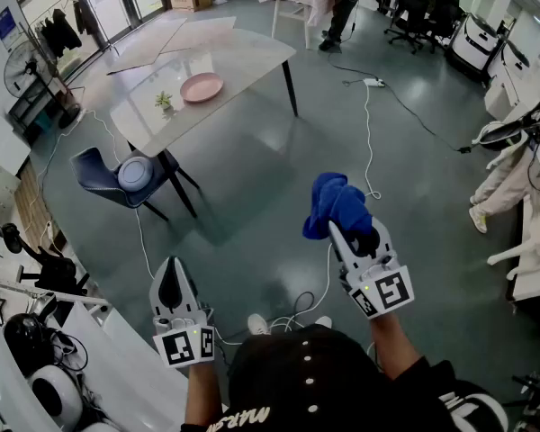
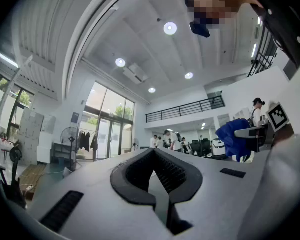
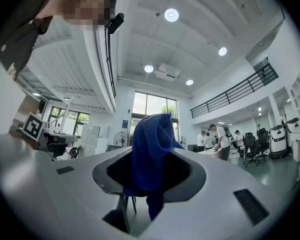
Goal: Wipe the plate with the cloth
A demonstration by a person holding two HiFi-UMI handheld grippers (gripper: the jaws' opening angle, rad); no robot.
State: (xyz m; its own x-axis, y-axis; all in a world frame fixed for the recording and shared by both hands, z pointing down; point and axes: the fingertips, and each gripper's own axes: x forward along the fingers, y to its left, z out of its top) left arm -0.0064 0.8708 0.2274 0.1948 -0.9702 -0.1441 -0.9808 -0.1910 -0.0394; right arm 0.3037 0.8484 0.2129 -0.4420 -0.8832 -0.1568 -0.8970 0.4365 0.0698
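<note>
The right gripper [image 1: 346, 233] is clamped on a blue cloth [image 1: 336, 202]. The cloth bunches up out of the jaws past their tips, and in the right gripper view a fold also hangs down through the gap between the pads. The left gripper [image 1: 172, 272] is held beside it, off to the left and well apart. Its jaws are pressed together with nothing between them.

The pink plate [image 1: 202, 87] lies far ahead of both grippers and to the left of the right one. It sits flat on a pale table [image 1: 252, 57], near the table's middle and clear of its edges. A small potted plant [image 1: 164, 101] stands just to the plate's left, apart from it.

The table's near edge runs slantwise across the way, with dark legs [image 1: 289, 86] under it. A blue chair [image 1: 97, 172] stands at the near left corner, ahead of the left gripper, with a round pale thing [image 1: 135, 173] on its seat; what it is cannot be told.

Between the grippers and the table lies a broad stretch of bare grey-green floor [image 1: 252, 178]. A white cable [image 1: 367, 142] trails over that floor ahead of the right gripper, from a power strip [image 1: 373, 83] toward the person's feet. To the right of that gripper, clothing [image 1: 508, 169] hangs at the room's side. Far beyond the table, a person [image 1: 345, 3] stands at another table.
</note>
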